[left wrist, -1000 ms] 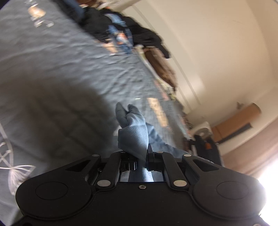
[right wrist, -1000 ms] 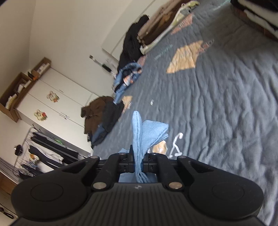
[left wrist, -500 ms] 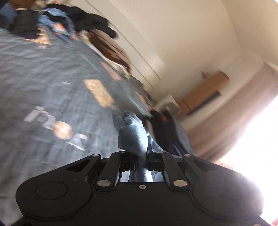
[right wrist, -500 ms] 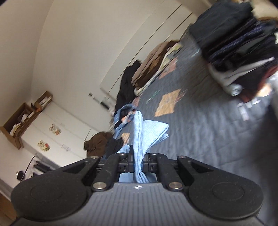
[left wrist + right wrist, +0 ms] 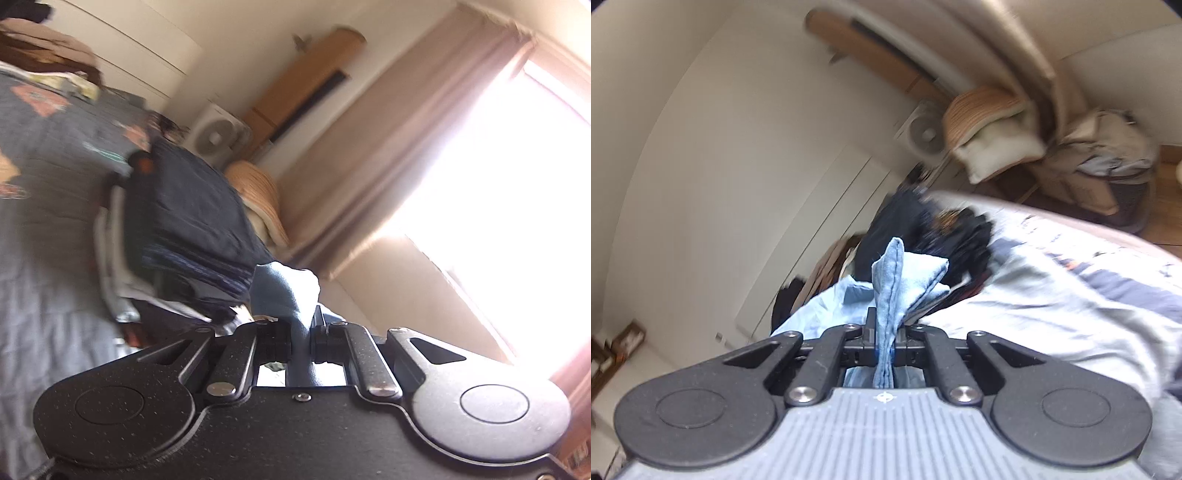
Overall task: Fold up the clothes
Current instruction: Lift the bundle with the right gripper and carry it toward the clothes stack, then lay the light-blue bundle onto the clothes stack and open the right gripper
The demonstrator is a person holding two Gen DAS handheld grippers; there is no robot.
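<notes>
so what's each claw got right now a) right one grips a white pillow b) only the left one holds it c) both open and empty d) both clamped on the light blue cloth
d, the left claw and the right claw each have a bunched fold of the light blue cloth garment pinched between shut fingers.

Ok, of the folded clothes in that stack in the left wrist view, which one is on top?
The dark navy garment, lying flat across the stack. Beneath it come a blue striped piece and a white layer, seen only as edges.
</notes>
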